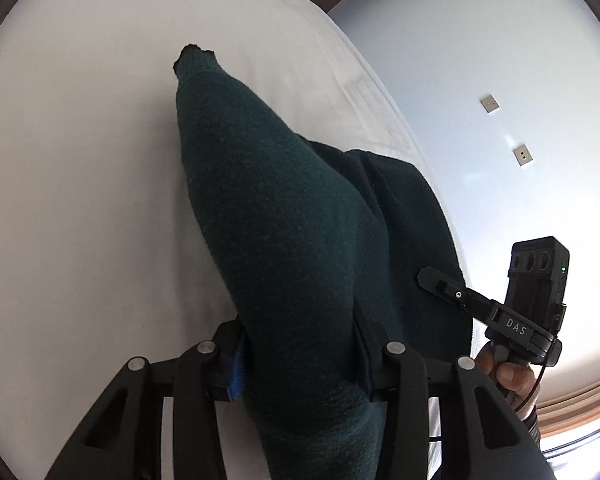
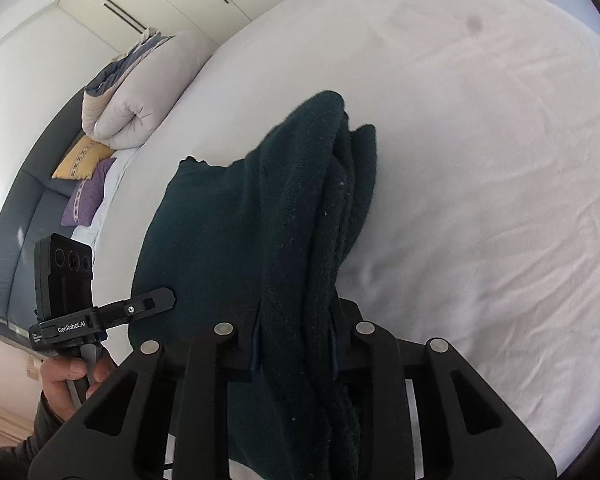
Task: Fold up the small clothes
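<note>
A dark green knitted sweater [image 1: 284, 216] is held up over the white bed [image 1: 80, 184]. My left gripper [image 1: 300, 360] is shut on a thick bunch of it, and a sleeve with a ribbed cuff [image 1: 194, 60] stretches away from the fingers. My right gripper [image 2: 294, 344] is shut on another bunch of the same sweater [image 2: 236, 240], which drapes over and in front of its fingers. The fingertips of both grippers are hidden by cloth. The right gripper's body shows in the left wrist view [image 1: 512, 320], held by a hand; the left one shows in the right wrist view [image 2: 80, 312].
The white bed sheet [image 2: 480, 160] spreads wide to the right. A folded duvet [image 2: 136, 92], a yellow pillow [image 2: 82, 158] and a purple pillow [image 2: 84, 196] lie by the grey headboard [image 2: 16, 216]. A wall with sockets [image 1: 490, 104] is beyond the bed's edge.
</note>
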Tool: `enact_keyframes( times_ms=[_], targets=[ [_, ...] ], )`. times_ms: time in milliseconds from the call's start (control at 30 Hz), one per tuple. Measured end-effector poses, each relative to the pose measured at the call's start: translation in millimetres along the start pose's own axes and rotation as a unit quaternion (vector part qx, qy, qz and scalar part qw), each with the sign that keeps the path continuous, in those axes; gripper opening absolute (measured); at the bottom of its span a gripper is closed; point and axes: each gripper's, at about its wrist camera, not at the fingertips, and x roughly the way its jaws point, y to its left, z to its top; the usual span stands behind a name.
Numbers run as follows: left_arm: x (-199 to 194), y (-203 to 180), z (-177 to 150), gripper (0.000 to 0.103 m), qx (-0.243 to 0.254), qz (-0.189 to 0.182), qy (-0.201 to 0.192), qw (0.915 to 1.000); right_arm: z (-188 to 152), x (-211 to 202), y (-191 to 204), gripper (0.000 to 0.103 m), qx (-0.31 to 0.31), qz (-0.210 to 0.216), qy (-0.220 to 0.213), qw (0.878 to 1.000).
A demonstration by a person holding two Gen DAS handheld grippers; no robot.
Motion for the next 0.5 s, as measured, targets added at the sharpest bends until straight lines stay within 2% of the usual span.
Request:
enact_keyframes(
  times_ms=[100,200,367,500],
  targets=[
    [-36.5,0.3,-23.6,0.044,0.010,0.013,-0.012,0.9998,-20.9,-11.8,47.8,0.022,-0.045,-0.015,0.001,0.999],
    [-77.5,11.2,-53.2,0.044,0.014,0.029,-0.020,0.9993,-52.8,-19.6,91.8,0.022,-0.072,-0.003,0.004,0.997],
    [-131.1,32.4,-104.8,0.044,0.017,0.063,-0.027,0.9975,-115.2,-13.6,140.2,0.022,-0.054,0.052,0.021,0.997],
    [-152.9,55.7,-139.7,0.044,-0.001,0.072,-0.022,0.9972,-166.6,1.9,170.6,0.022,-0.050,0.078,0.043,0.995]
  ],
)
